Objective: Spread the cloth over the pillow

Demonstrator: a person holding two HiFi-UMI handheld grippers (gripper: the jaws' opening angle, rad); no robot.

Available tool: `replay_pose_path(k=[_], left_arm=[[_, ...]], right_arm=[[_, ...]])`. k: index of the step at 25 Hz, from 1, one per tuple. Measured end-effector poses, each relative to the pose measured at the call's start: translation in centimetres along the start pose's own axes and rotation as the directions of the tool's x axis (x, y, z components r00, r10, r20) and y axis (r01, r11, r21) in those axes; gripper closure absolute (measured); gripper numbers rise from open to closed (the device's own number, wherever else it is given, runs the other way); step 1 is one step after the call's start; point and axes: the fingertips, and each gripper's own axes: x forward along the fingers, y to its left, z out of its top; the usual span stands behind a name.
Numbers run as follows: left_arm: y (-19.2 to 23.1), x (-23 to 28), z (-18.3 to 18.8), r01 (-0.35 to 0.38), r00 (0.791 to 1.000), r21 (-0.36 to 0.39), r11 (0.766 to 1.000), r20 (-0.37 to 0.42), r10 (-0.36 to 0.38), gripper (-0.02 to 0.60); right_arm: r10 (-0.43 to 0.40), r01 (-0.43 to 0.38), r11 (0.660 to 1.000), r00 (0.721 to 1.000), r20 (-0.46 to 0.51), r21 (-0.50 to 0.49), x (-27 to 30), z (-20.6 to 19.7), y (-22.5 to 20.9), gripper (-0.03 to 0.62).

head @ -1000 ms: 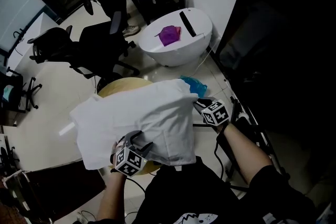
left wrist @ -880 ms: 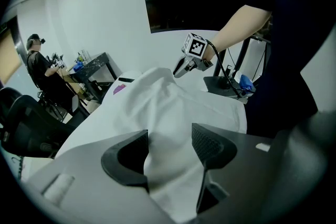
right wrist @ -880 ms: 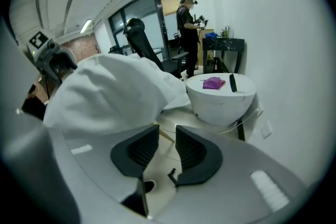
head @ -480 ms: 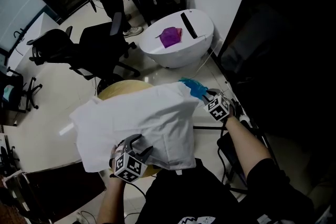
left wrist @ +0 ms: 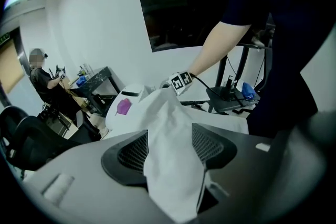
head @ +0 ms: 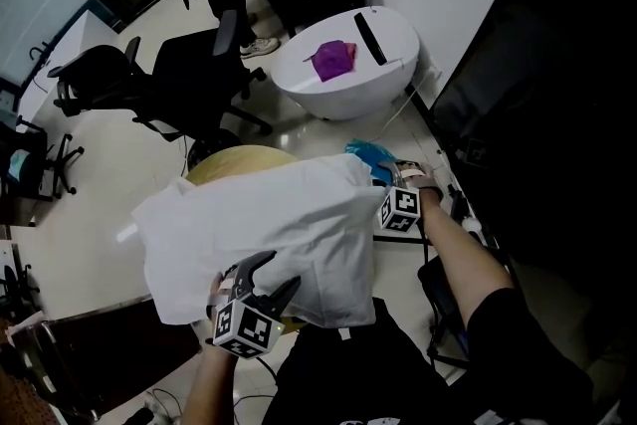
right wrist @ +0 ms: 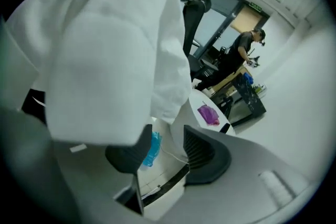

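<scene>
Head view shows the big white cloth point(head: 259, 234) in the middle, right in front of the person. It lies puffed up over a round tan thing point(head: 234, 162) that peeks out at the far edge. The pillow may be under it, but I cannot see it.

The cloth looks soft, light and floppy. It will sag and fold if it is held in just one spot. I think it is best to pinch it at two corners or along one edge, one tool on each side, and pull it flat. It will not break.

Far off on the floor is a white egg-shaped tub point(head: 348, 90) with a purple rag point(head: 333, 60) on top.

The left gripper point(head: 281, 270) is at the near edge of the cloth. Its jaws stand wide apart. A fold of cloth lies loose between them and is not squeezed.

The right gripper point(right wrist: 167, 136) is at the right end of the cloth. Its jaws have just been opening and now stand apart. Nothing is between them. The cloth hangs just over one jaw tip. A little blue thing point(head: 370, 154) lies on the floor near it.

Each tool has a cube point(head: 398, 211) with black and white squares. I can read no words anywhere.
</scene>
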Motion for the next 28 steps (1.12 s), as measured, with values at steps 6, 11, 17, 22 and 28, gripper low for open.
replay_pose_path(k=[6,11,17,22,28], left_arm=[[0.6,0.3,0.7,-0.005,1.000,-0.003,1.000,0.010,0.005,0.328],[0.0,0.4,-0.1,0.006,1.000,-0.017,1.000,-0.006,-0.006,0.328],[-0.2,0.5,-0.4,0.008,1.000,-0.022,1.000,-0.014,-0.008,0.328],[-0.5,0.5,-0.4,0.009,1.000,-0.023,1.000,-0.014,-0.009,0.328],[-1.0,0.4,-0.9,0.008,1.000,-0.039,0.999,-0.030,-0.010,0.328]], right_arm=[[0.013,-0.008,0.987,0.999,0.032,-0.160,1.3,1.8,0.9,0.418],[-0.015,0.021,0.982,0.999,0.035,-0.187,1.4,1.6,0.7,0.580],[-0.137,0.133,0.976,0.991,-0.008,-0.174,0.8,0.1,-3.3,0.583],[-0.235,0.225,0.954,0.972,-0.030,-0.196,0.2,0.0,-8.2,0.583],[-0.221,0.191,0.937,0.973,-0.071,-0.292,2.5,0.2,-10.1,0.583]])
